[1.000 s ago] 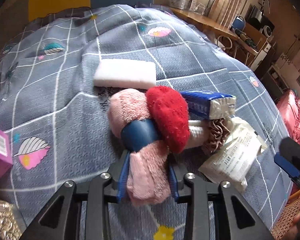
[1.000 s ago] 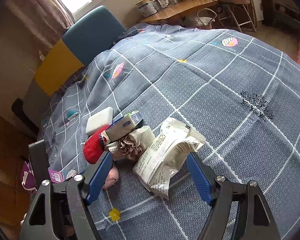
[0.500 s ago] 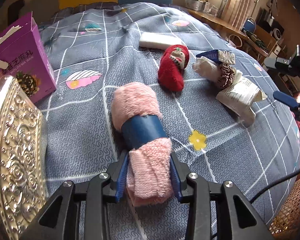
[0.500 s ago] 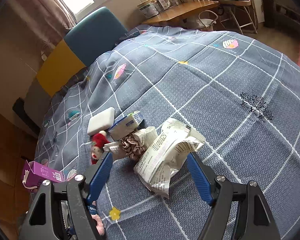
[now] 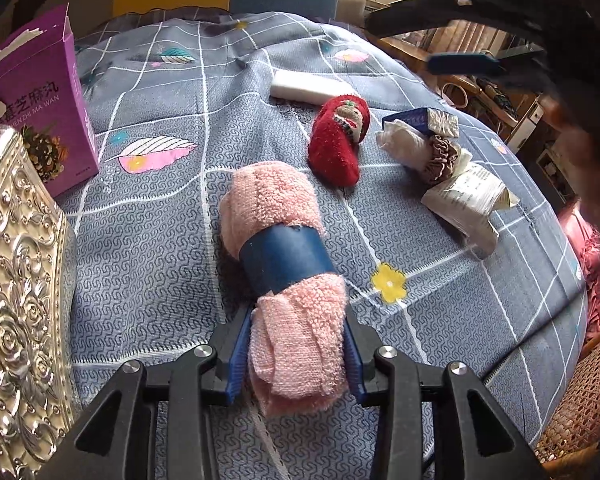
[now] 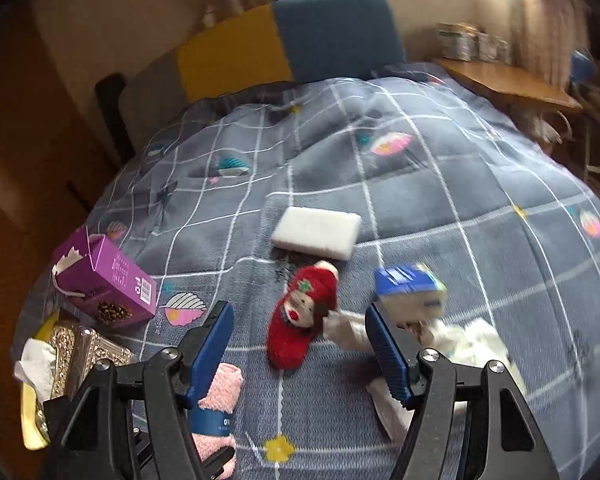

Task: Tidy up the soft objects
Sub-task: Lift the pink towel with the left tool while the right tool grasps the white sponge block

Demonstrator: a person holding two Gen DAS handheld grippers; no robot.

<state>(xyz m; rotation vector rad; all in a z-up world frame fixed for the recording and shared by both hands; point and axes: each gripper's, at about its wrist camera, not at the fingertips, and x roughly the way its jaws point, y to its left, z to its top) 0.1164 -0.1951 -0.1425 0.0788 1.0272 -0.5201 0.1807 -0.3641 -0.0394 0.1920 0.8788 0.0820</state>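
Both left tool (image 5: 296, 354) fingers pinch the pink towel roll's (image 5: 286, 264) near end; right tool (image 6: 302, 344) spread.

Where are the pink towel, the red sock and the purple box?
pink towel (image 5: 272, 200), left wrist view, on its fluffy far end.
red sock (image 6: 300, 320), right wrist view, on its middle.
purple box (image 5: 40, 112), left wrist view, on its printed front.

Left gripper (image 5: 296, 356) clamped on near end of pink towel (image 5: 278, 236), rolled, with blue band (image 5: 286, 262), lying on quilt (image 5: 160, 240). Beyond: red sock (image 5: 336, 148), white block (image 5: 308, 88), blue pack (image 5: 424, 120) touching scrunchie (image 5: 440, 158) and white packet (image 5: 466, 200). Left: purple box (image 5: 40, 108), silver tray (image 5: 16, 300).
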